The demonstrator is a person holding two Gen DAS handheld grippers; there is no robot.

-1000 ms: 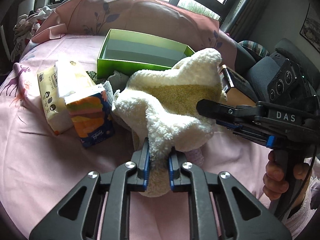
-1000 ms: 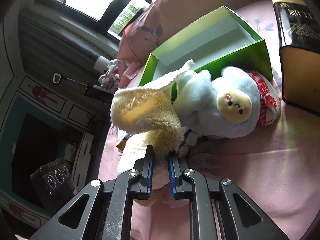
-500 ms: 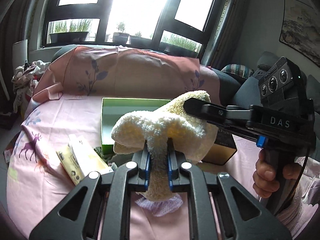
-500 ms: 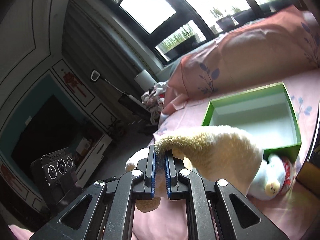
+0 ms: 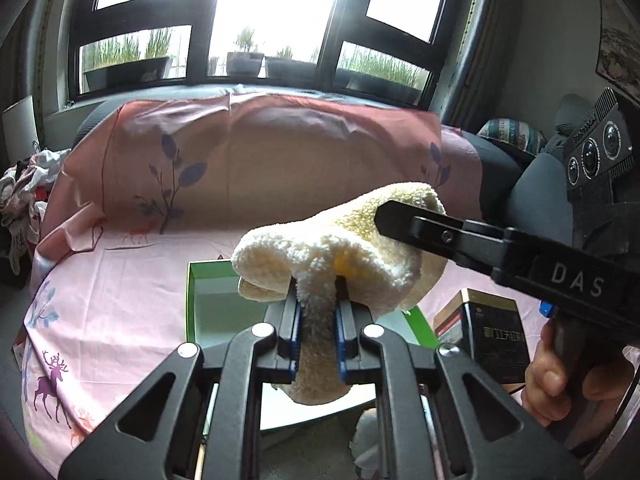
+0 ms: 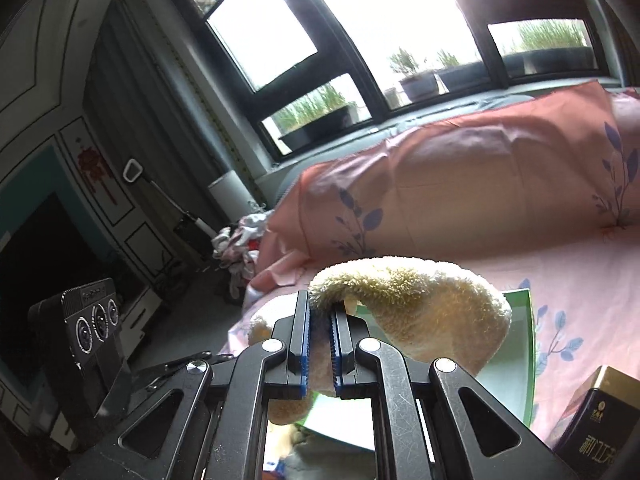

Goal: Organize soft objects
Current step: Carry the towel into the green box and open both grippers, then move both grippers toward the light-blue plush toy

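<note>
Two grippers share one cream fleecy cloth (image 5: 340,256), held in air above green box (image 5: 208,312). Left gripper (image 5: 316,332) clamped on bunched fold; right gripper (image 6: 319,344) pinched tight on other end. Box, landmark, sits open on pink bedsheet (image 5: 120,280); visible part of its floor bare. Black-gold tin (image 5: 492,336) just right of box. Judged progress: early-middle; cloth lifted, not yet in box. Left to do: lower it in, release, then fetch other soft things.
</note>
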